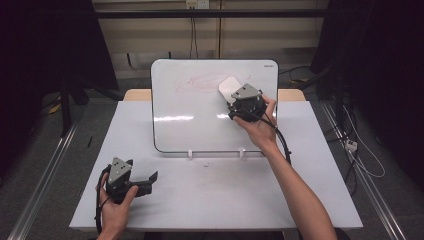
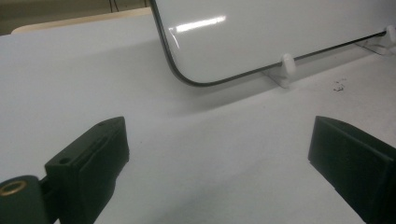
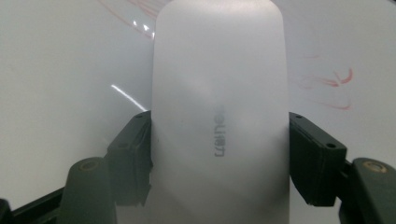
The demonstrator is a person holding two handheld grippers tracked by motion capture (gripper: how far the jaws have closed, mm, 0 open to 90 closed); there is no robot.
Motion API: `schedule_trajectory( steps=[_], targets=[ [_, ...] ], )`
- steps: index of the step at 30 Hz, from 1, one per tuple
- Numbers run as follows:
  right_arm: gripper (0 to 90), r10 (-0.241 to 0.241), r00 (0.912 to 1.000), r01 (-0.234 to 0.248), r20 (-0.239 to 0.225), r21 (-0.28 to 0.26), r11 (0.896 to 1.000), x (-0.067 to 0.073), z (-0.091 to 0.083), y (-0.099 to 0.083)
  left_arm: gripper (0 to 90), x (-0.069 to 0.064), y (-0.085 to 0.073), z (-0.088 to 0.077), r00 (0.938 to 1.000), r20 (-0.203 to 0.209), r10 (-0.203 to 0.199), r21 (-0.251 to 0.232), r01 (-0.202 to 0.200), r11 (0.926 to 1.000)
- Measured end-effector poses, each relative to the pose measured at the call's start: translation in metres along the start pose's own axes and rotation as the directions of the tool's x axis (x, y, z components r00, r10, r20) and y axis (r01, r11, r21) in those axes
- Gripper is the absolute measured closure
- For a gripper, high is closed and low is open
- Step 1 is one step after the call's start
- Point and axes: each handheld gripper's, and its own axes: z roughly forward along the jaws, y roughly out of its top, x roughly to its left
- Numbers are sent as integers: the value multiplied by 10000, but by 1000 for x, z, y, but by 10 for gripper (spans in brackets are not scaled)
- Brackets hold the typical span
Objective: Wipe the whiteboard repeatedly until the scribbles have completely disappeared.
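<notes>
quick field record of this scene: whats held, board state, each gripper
work: wiping red marks off a whiteboard
held: white eraser, clamped at both sides by the right gripper
eraser position: against the board's upper right area
marks: red scribble on the upper part of the board
left gripper: jaws wide apart, nothing between them, low over the white table
board: propped on two white clips

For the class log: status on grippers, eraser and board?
Right gripper shut on eraser, at red marks on whiteboard. Left gripper open, empty. Nothing in the way.
</notes>
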Motion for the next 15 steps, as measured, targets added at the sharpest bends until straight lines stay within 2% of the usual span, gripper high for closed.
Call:
schedule_trajectory(
  steps=[4,7,12,15],
  targets=[
    [315,289,9994,-289,174,32,9996,-13,0,5,50,1,0,0,10000,-35,25,-4,-25,10000],
    [315,583,9972,-587,477,79,9982,-27,-1,7,50,1,0,-1,10000,-7,-10,-8,10,10000],
    [315,1258,9876,-1267,940,29,9919,-54,-5,6,50,1,-1,-2,10000,-58,-41,-40,41,10000],
    [315,1603,9813,-1608,1061,-44,9870,-66,-8,4,50,2,-1,-2,10000,-92,-26,2,26,10000]
  ],
)
